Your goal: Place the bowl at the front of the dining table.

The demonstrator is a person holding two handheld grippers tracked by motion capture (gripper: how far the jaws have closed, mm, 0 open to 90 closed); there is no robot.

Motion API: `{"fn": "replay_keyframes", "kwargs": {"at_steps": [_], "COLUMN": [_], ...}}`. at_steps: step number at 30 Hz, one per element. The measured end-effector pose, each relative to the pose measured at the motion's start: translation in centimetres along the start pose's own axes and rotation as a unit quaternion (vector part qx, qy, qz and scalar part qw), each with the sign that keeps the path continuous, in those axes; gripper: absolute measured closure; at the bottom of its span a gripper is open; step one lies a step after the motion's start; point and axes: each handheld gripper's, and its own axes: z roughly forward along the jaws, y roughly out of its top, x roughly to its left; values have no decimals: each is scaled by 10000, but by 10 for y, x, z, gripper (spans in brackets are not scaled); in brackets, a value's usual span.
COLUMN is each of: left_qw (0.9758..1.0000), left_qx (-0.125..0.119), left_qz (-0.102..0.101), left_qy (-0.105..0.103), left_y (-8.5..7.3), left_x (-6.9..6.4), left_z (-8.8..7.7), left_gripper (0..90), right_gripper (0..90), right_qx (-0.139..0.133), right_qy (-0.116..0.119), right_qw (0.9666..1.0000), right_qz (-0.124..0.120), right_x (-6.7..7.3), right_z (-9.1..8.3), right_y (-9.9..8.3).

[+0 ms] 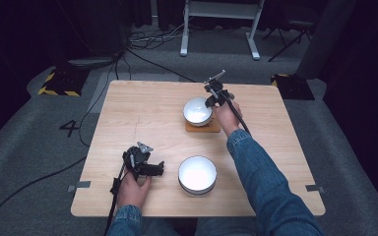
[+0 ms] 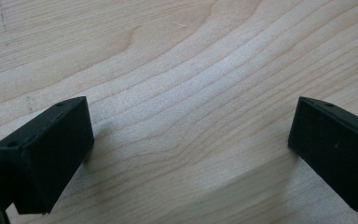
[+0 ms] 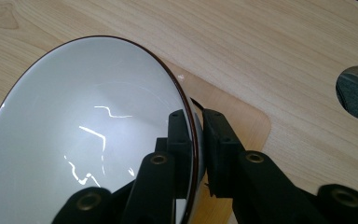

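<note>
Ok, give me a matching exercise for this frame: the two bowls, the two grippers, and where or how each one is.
Things:
1. far bowl
2. near bowl
3. left gripper
4. right gripper

States:
a. jaws wide apart over bare table, nothing between them
b. stands free at the table's near edge, untouched
c. clamped on a bowl's rim, one jaw inside, one outside
d. sits on a brown square mat, rim gripped

Pairs: 1-d, 2-b, 3-a, 4-c
</note>
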Motion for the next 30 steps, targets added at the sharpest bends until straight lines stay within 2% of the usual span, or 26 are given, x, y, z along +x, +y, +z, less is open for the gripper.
{"fn": "replay_keyframes", "kwargs": {"at_steps": [2,3,8,9,11,18,20,24,30], "left_qw": [10000,10000,10000,10000,10000,10000,10000,10000,10000], "left_qx": [-5,-5,-4,0,-4,-3,3,5,2], "left_qz": [-8,-8,-7,-2,-8,-2,1,3,9], "left_qy": [-2,-2,-2,-1,0,-5,-2,-1,4], "left_y": [0,0,0,0,0,0,0,0,0], "left_x": [0,0,0,0,0,0,0,0,0], "left_z": [0,0,0,0,0,0,0,0,0], "left_gripper": [2,2,2,2,2,2,2,2,2], "right_gripper": [818,816,805,768,732,662,630,619,605], "right_qx": [-41,-7,-25,-98,-81,-144,-229,-307,-509], "right_qy": [78,0,-14,13,-111,-45,-25,-28,93], "right_qw": [9999,10000,10000,10000,9999,9999,9997,9995,9984], "right_qz": [62,-31,-89,-13,-82,72,1,-87,-208], "right_x": [1,-1,-1,0,-3,-10,-10,-9,-8], "right_z": [0,1,0,-1,-2,-4,-10,-16,-35], "right_y": [0,0,-1,-1,-1,-4,-4,-4,-5]}}
